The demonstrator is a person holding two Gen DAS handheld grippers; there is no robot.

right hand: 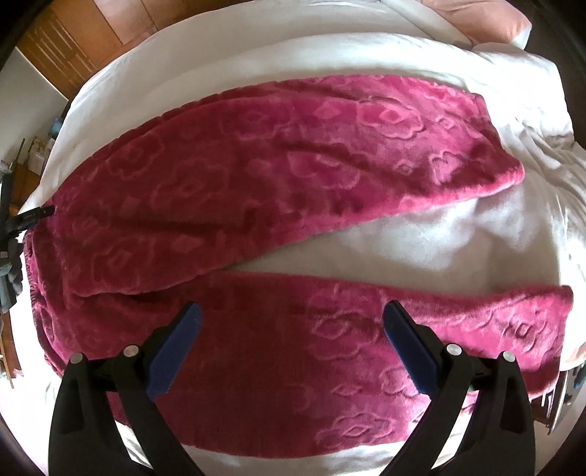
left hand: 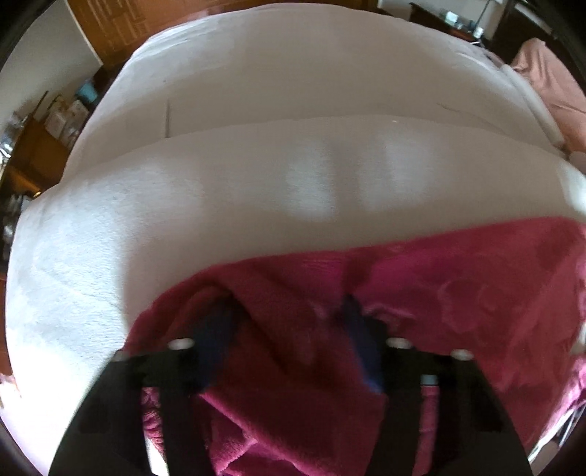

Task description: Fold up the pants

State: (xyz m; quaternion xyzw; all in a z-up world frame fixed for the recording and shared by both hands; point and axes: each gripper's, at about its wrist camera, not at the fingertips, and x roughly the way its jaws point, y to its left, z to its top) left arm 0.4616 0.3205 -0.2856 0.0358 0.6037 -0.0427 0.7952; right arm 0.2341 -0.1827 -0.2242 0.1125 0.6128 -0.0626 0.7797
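Observation:
Pink fleece pants (right hand: 256, 175) with an embossed flower pattern lie spread on a white bed, the two legs running to the right, one far and one near. My right gripper (right hand: 291, 322) is open, its blue pads wide apart just above the near leg (right hand: 329, 366). In the left wrist view the pants' waist end (left hand: 457, 285) bunches up over my left gripper (left hand: 289, 311). Its blue fingers (left hand: 212, 337) sit apart with fabric draped between and over them; the view is blurred. The left gripper also shows at the far left of the right wrist view (right hand: 34, 214), at the waistband.
The white bedcover (left hand: 256, 110) stretches beyond the pants. A pink pillow (right hand: 483, 18) lies at the far right corner. Wooden wardrobe doors (right hand: 66, 40) and cluttered furniture (left hand: 55, 121) stand past the bed's left edge.

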